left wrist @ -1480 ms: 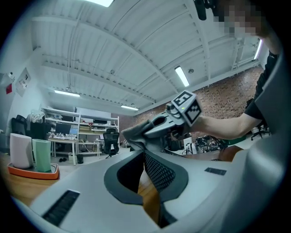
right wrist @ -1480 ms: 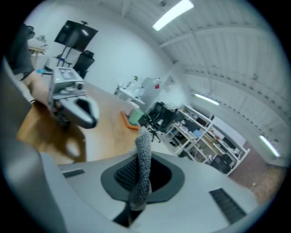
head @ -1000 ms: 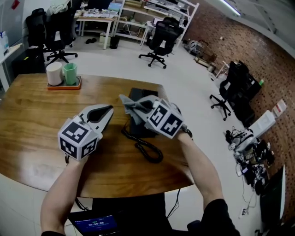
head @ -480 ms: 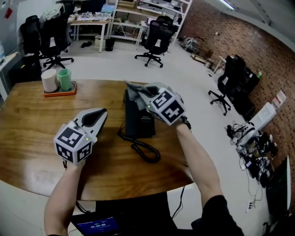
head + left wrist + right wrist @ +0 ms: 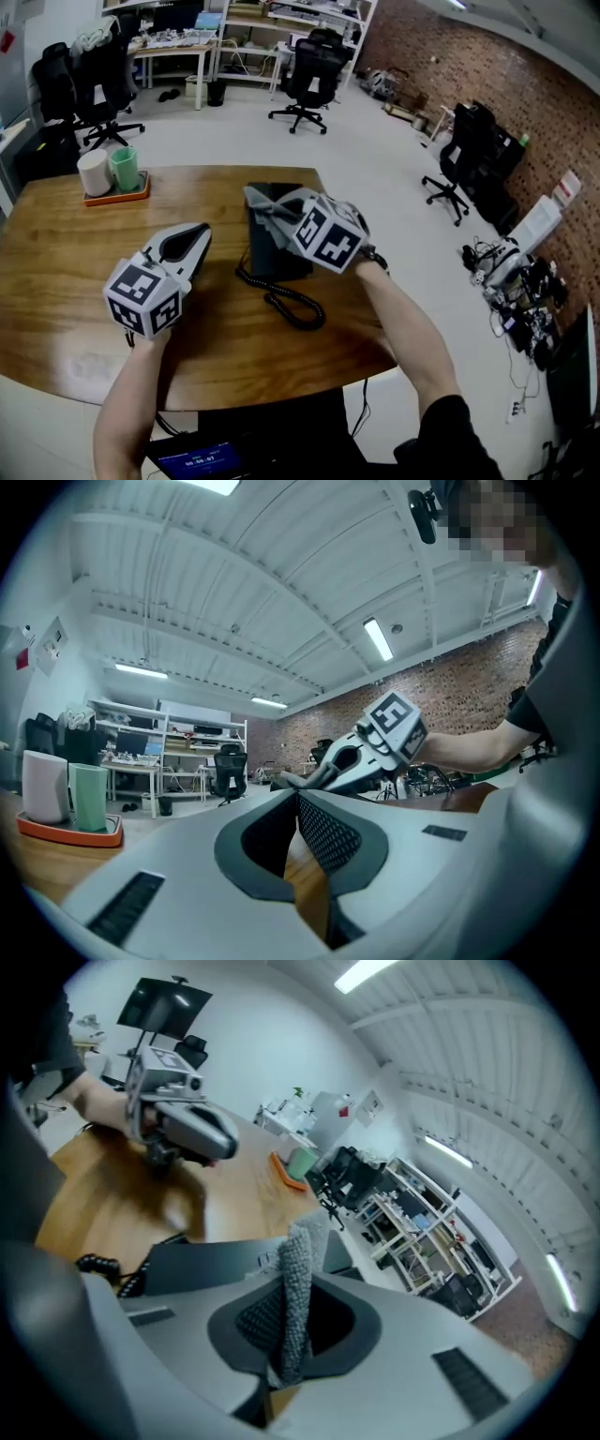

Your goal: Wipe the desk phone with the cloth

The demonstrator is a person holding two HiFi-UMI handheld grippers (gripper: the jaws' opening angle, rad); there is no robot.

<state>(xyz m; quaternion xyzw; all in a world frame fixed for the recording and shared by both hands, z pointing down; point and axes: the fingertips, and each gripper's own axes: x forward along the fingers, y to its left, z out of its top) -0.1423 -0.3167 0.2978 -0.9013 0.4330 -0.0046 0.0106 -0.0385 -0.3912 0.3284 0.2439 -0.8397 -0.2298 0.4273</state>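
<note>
The dark desk phone (image 5: 274,246) lies on the wooden table (image 5: 56,272), its coiled cord (image 5: 286,302) trailing toward me. My right gripper (image 5: 279,214) is over the phone's far part, shut on a grey cloth (image 5: 265,206) that drapes onto the phone. In the right gripper view the cloth (image 5: 300,1246) stands pinched between the jaws above the phone (image 5: 211,1258). My left gripper (image 5: 200,230) hovers over the table left of the phone, jaws shut and holding nothing; its tips (image 5: 296,797) meet in the left gripper view.
An orange tray (image 5: 112,195) with a white cup (image 5: 94,172) and a green cup (image 5: 125,169) sits at the table's far left. Office chairs (image 5: 305,75), desks and shelving stand on the floor beyond. The table's right edge runs close to the phone.
The right gripper carried the cloth toward the phone's far end, then drew it back a little. The left gripper stayed beside the phone.
</note>
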